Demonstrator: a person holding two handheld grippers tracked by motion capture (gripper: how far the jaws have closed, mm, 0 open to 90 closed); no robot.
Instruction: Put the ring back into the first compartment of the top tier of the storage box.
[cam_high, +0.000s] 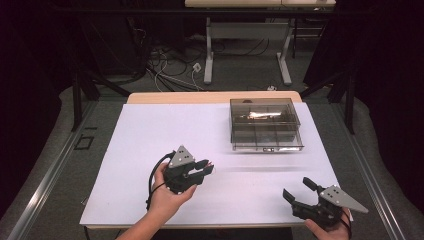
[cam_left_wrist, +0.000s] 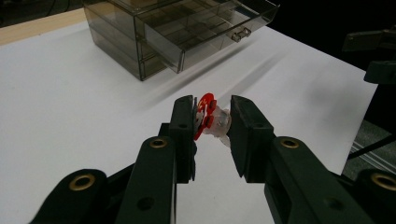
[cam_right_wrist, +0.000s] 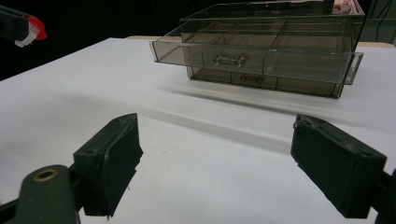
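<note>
- Above the white sheet (cam_high: 150, 145), the left gripper (cam_left_wrist: 212, 119) pinches a small red-and-clear piece (cam_left_wrist: 211, 120); keep that squeeze steady.
- Aim it for the clear drawer box (cam_high: 265, 125) and its open top drawer (cam_right_wrist: 224, 51).
- Right gripper (cam_right_wrist: 215, 154) waits spread, empty; it could brace the box.

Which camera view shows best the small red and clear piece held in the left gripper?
The left gripper view: the red and clear piece sits close between the jaws. The high view gives a tiny speck; the right gripper view a far glimpse.
</note>
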